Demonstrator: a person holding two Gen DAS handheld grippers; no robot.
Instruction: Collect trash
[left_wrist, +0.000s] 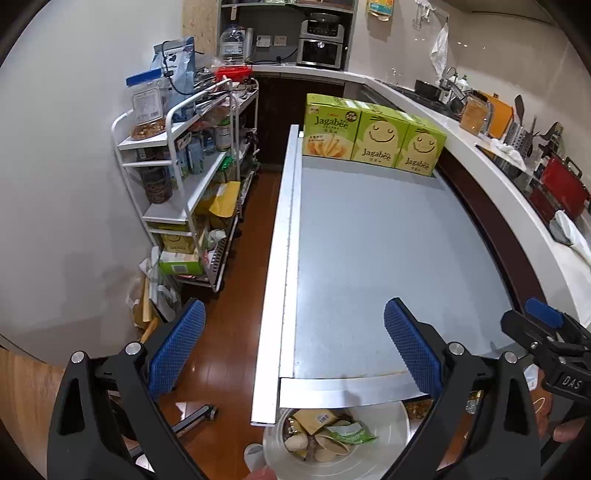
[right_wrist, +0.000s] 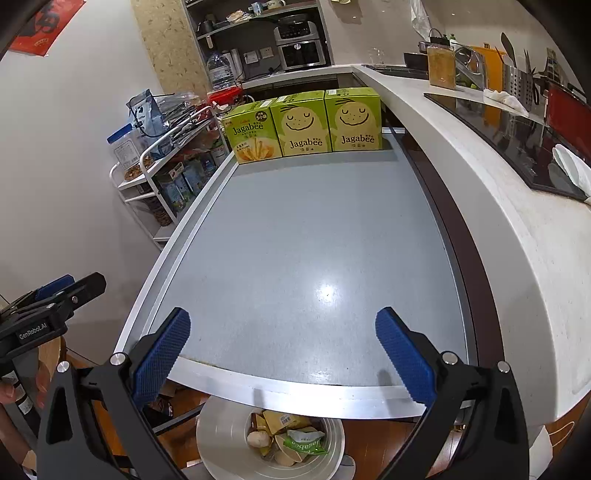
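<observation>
Both tools hang over the near edge of the grey, faintly speckled, aluminium-rimmed surface (right_wrist: 303, 240); the left gripper (left_wrist: 293, 336) has its blue ribbed fingers (left_wrist: 177, 347) wide apart with nothing between them, and the right gripper (right_wrist: 282, 343) likewise stands spread and empty. The trash sits below the near rim, on the floor side; a round white plastic bin (right_wrist: 225, 432) holds a crumpled green snack wrapper (right_wrist: 304, 445), a tan cardboard piece (right_wrist: 282, 421) and pale paper cups (left_wrist: 328, 446), all light, thin and easily crushed. The surface itself looks bare apart from three lime-green Jagabee snack boxes (right_wrist: 303, 123) standing upright in a row against the far edge, touching one another; these seem to be stock, not litter, though that is a judgement. The collecting appears all but finished; the sensible thing now is to scan the matte top and its raised metal lip for any small scrap, keep both grippers clear of the boxes, and avoid knocking the bin, which stands just under the rim; the smooth bin wall would slide readily on the polished wooden floor (left_wrist: 236, 295).
</observation>
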